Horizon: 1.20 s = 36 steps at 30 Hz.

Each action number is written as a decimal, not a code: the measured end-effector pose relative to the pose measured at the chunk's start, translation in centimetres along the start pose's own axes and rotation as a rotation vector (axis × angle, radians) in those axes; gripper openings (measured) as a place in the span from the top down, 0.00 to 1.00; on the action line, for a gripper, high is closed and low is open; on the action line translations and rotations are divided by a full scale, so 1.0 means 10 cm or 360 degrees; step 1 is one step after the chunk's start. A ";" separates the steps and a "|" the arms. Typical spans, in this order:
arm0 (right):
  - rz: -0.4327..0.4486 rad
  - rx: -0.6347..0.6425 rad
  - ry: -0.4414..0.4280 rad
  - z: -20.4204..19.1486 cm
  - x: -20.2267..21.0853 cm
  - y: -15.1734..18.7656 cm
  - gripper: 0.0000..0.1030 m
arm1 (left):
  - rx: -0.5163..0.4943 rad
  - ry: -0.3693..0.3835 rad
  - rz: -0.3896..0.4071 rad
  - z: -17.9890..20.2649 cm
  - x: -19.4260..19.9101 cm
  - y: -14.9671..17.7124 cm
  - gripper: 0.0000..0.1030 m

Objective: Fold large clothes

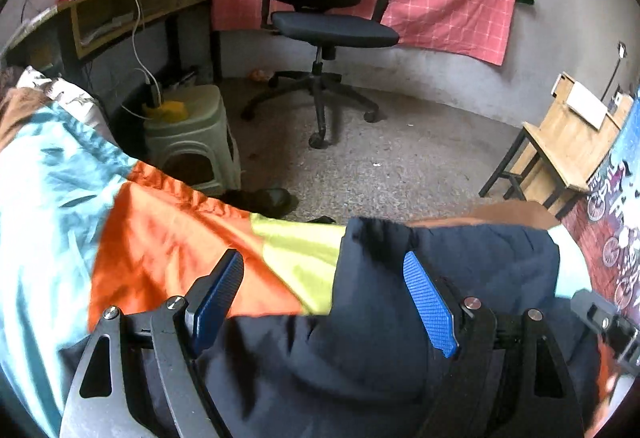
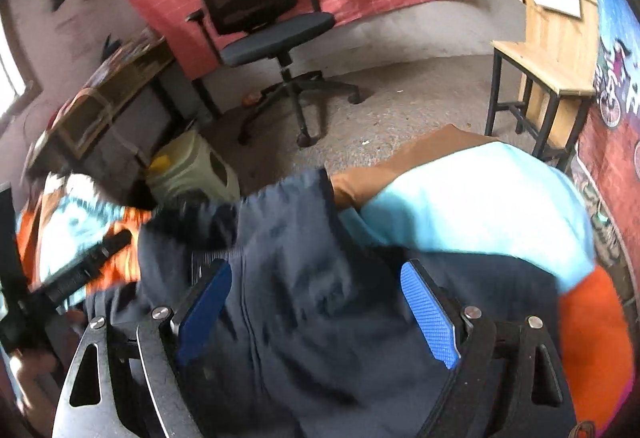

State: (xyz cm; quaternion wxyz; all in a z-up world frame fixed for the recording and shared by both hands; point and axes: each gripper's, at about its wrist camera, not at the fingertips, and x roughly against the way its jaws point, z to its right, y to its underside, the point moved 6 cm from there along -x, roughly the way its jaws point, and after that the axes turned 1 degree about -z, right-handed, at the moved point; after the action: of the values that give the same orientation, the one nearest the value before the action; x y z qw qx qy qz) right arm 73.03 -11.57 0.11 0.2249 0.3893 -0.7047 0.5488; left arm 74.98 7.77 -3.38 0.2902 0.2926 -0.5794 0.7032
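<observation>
A dark navy garment point(image 1: 400, 318) lies on a bed covered by a patchwork sheet point(image 1: 168, 238) of orange, yellow, light blue and brown. My left gripper point(image 1: 324, 302) is open, its blue pads point(image 1: 430, 312) spread wide over the navy cloth near its gathered edge. In the right wrist view the same navy garment point(image 2: 304, 298) fills the foreground, somewhat blurred. My right gripper point(image 2: 316, 310) is open too, its pads point(image 2: 430, 314) standing apart above the cloth. The other gripper point(image 2: 80, 270) shows at the left of that view.
Past the bed's edge is a grey floor with a black office chair point(image 1: 320, 5), a green plastic stool point(image 1: 192, 133) with a yellow item on it, a dark desk with shelves point(image 1: 112, 9) at left and a wooden stand point(image 1: 568, 141) at right.
</observation>
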 end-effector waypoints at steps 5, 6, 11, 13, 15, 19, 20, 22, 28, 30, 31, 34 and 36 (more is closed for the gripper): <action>-0.0045 -0.0034 0.0006 0.06 -0.10 0.03 0.17 | 0.0065 0.0156 -0.0018 0.04 -0.17 -0.02 0.91; -0.0042 -0.0010 0.0022 0.09 -0.10 0.03 0.17 | 0.0061 0.0151 -0.0012 0.04 -0.18 -0.04 0.95; -0.0048 -0.0079 -0.0033 0.07 -0.30 -0.12 0.17 | -0.0008 0.0126 0.0047 0.10 -0.06 -0.04 0.97; -0.0087 -0.0115 -0.0039 0.04 -0.45 -0.17 0.17 | -0.0024 0.0114 0.0052 0.08 0.00 -0.01 0.97; -0.0108 -0.0143 -0.0023 0.03 -0.57 -0.20 0.18 | -0.0026 0.0117 0.0056 0.06 0.05 0.01 0.97; -0.0150 -0.0204 0.0016 0.09 -0.63 -0.19 0.74 | 0.0041 0.0181 0.0062 0.00 0.21 0.05 0.98; -0.0155 -0.0228 -0.0007 0.10 -0.60 -0.16 0.79 | 0.0064 0.0203 0.0069 -0.01 0.27 0.07 0.98; -0.0144 -0.0213 -0.0023 0.08 -0.47 -0.12 0.85 | 0.0080 0.0262 0.0089 -0.04 0.44 0.12 0.98; -0.0040 0.0192 -0.0103 -0.15 0.33 0.05 0.86 | 0.0077 0.0529 0.0139 -0.10 1.20 0.41 0.98; -0.0035 0.0275 -0.0140 -0.16 0.58 0.20 0.86 | 0.0102 0.0588 0.0116 -0.13 1.37 0.51 0.98; -0.0034 0.0291 -0.0163 -0.14 0.71 0.30 0.86 | 0.0117 0.0613 0.0105 -0.15 1.47 0.58 0.98; -0.0006 0.0268 -0.0240 -0.07 0.97 0.57 0.86 | 0.0084 0.0606 0.0078 -0.15 1.70 0.76 0.99; 0.0050 0.0266 -0.0279 -0.01 1.12 0.74 0.86 | 0.0033 0.0595 0.0060 -0.12 1.84 0.89 0.99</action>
State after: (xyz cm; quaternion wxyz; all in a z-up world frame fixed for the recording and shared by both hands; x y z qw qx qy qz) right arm 60.52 -14.12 4.05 0.1207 0.4422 -0.6795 0.5729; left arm 56.07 8.78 4.42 0.3766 0.1491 -0.5134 0.7566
